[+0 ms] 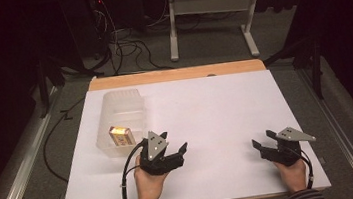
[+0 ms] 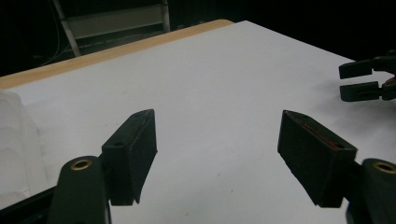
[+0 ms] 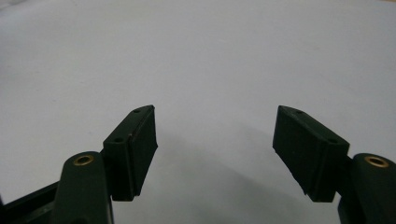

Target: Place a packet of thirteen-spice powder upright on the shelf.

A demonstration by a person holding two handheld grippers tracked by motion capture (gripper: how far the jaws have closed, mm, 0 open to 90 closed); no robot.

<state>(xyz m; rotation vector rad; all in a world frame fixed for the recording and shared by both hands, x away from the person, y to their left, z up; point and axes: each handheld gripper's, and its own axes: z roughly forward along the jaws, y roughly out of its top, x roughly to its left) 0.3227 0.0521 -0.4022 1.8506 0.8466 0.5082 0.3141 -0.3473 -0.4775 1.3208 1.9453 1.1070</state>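
Observation:
My left gripper (image 1: 174, 141) rests low over the white table top (image 1: 206, 111), just right of a clear plastic tub (image 1: 120, 111). Inside the tub lies a small yellow and orange box (image 1: 120, 135). In the left gripper view my left gripper (image 2: 217, 135) stands open with only bare table between its jaws, and the tub's wall (image 2: 14, 140) shows at the left edge. My right gripper (image 1: 263, 139) sits near the front right of the table. The right gripper view has it (image 3: 215, 135) open too, with nothing between the jaws.
A bare wooden strip (image 1: 176, 74) runs along the table's far edge. Beyond it on the floor are loose cables (image 1: 128, 47) and a white desk frame (image 1: 209, 10). The right gripper (image 2: 364, 79) also appears far right in the left gripper view.

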